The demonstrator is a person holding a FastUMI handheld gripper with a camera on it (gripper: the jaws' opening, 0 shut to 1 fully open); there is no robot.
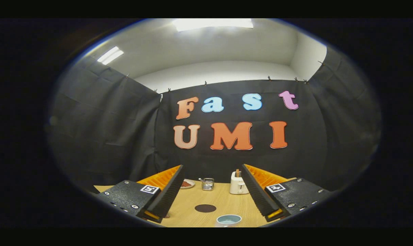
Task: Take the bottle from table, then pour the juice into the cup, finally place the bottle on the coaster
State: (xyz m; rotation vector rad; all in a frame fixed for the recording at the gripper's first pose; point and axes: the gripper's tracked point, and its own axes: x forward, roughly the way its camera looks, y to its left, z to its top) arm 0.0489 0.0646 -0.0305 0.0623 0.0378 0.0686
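My gripper is held above the wooden table, open, with a wide gap and nothing between the fingers. Its black and orange fingers frame the table ahead. A dark round coaster lies flat on the table in the gap between the fingers. Closer to me than the coaster, slightly to its right, stands a pale blue cup, partly cut off at its lower side.
At the far edge of the table stand a white toaster with something in its slot, a small glass with a utensil in it, and a plate with reddish food. Black cloth walls close the booth behind them.
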